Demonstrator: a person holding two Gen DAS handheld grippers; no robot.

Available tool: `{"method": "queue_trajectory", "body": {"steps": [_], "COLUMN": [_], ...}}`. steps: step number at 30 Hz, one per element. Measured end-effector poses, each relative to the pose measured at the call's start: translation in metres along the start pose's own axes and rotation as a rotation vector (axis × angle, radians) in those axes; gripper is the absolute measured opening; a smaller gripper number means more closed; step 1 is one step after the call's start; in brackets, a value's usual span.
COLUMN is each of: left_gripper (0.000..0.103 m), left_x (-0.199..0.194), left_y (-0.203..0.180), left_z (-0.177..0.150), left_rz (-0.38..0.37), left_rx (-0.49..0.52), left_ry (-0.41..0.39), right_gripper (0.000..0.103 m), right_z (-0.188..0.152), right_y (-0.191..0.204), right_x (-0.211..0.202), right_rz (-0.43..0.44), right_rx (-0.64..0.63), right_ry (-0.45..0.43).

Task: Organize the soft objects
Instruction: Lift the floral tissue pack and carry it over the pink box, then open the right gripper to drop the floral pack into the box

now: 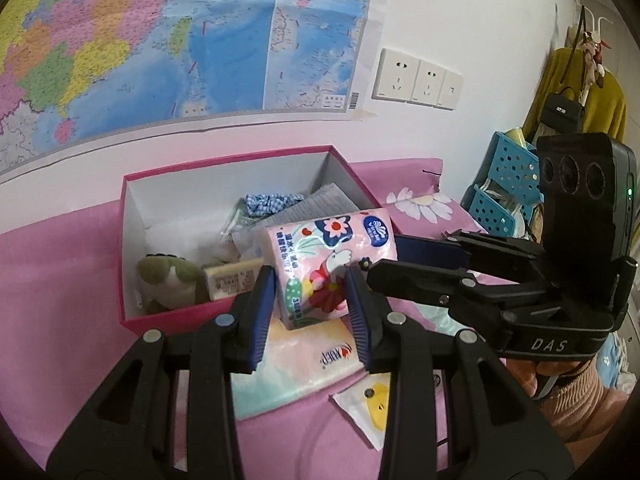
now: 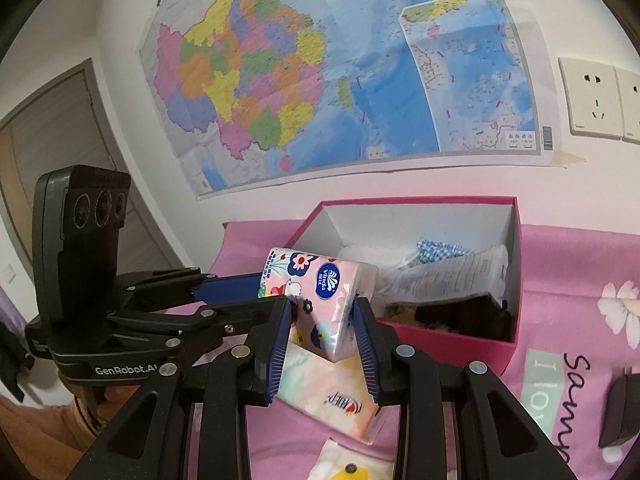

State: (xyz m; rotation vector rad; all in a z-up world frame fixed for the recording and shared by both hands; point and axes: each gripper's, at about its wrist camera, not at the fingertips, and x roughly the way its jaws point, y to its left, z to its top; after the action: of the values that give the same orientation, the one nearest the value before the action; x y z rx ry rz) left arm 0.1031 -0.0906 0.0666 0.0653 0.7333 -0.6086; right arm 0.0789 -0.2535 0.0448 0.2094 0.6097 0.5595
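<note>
Both hand-held grippers squeeze one pink tissue pack (image 1: pixel 320 264), so it cannot flop. The left hand-held gripper (image 1: pixel 310 300) pinches one end and the right hand-held gripper (image 2: pixel 322 332) pinches the other. The pack is in the air, by the pink box (image 1: pixel 168 322) rim, probably going inside with the green plush toy (image 1: pixel 168 280).

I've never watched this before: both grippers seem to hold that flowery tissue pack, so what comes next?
Probably carry the tissue pack forward over the pink box and lower it in: both the left gripper and right gripper pinch it, just short of the box's near wall.
</note>
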Motion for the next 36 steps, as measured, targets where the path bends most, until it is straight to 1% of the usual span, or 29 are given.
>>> {"method": "queue_trajectory", "body": {"steps": [11, 19, 25, 29, 32, 34, 36], "left_gripper": [0.037, 0.037, 0.037, 0.037, 0.036, 0.035, 0.036], "left_x": [0.023, 0.042, 0.062, 0.077, 0.088, 0.095, 0.095], "left_y": [0.007, 0.013, 0.018, 0.027, 0.035, 0.040, 0.045], "left_z": [0.020, 0.032, 0.041, 0.048, 0.049, 0.051, 0.051], "left_rz": [0.023, 0.057, 0.088, 0.112, 0.138, 0.167, 0.177], "left_rx": [0.000, -0.009, -0.021, -0.065, -0.105, -0.140, -0.168], "left_ry": [0.020, 0.051, 0.096, 0.148, 0.193, 0.223, 0.228], "right_gripper": [0.034, 0.034, 0.033, 0.033, 0.033, 0.033, 0.033], "right_z": [0.014, 0.022, 0.026, 0.028, 0.031, 0.033, 0.032], "right_y": [-0.015, -0.028, -0.042, -0.055, -0.062, -0.066, -0.070], "right_x": [0.016, 0.032, 0.046, 0.059, 0.069, 0.078, 0.086], "right_rz": [-0.023, -0.042, -0.044, -0.025, -0.028, -0.053, -0.076], "right_rx": [0.013, 0.032, 0.067, 0.110, 0.128, 0.132, 0.154], "right_ry": [-0.004, 0.001, 0.014, 0.033, 0.045, 0.055, 0.072]}}
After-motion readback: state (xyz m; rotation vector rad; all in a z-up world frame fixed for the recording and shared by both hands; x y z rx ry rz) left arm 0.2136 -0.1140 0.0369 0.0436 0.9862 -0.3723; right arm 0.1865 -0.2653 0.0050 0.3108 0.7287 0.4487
